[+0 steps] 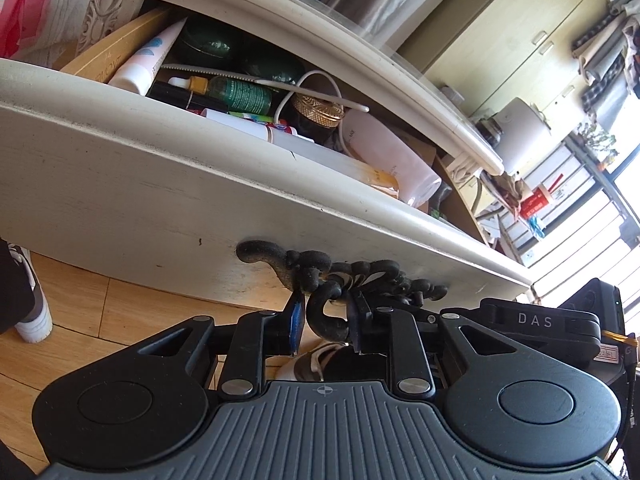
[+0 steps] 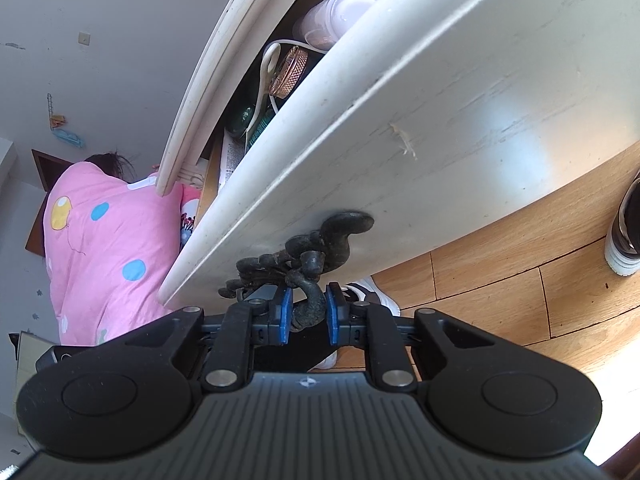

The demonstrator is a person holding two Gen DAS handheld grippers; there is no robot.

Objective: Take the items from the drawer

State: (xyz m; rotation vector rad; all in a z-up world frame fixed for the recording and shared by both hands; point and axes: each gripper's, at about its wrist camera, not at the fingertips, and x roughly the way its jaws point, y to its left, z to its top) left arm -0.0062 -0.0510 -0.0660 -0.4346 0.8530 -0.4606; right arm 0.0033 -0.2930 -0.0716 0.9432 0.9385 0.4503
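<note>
The white drawer (image 1: pixel 120 184) is pulled open, and its front carries black ornate handles. My left gripper (image 1: pixel 326 322) straddles a handle ring (image 1: pixel 320 308); a thin gap shows beside the blue pad, so it stands barely open. My right gripper (image 2: pixel 307 312) is shut on a handle ring (image 2: pixel 310 300), with both blue pads against it. Inside the drawer lie a white tube (image 1: pixel 148 60), a green dropper bottle (image 1: pixel 236 90), a gold-lidded jar (image 1: pixel 318 110), a pink bottle (image 1: pixel 394 156) and a white cable (image 1: pixel 308 80). The right wrist view shows the gold lid (image 2: pixel 290 72) and the pink bottle (image 2: pixel 340 12).
The curved tabletop edge (image 1: pixel 320 28) overhangs the drawer. A person lies under a pink spotted quilt (image 2: pixel 108 232) beside the furniture. Shoes (image 2: pixel 624 232) stand on the wooden floor (image 2: pixel 500 280), and another shoe (image 1: pixel 36 312) is by the drawer's left side. Cabinets and a window are at far right.
</note>
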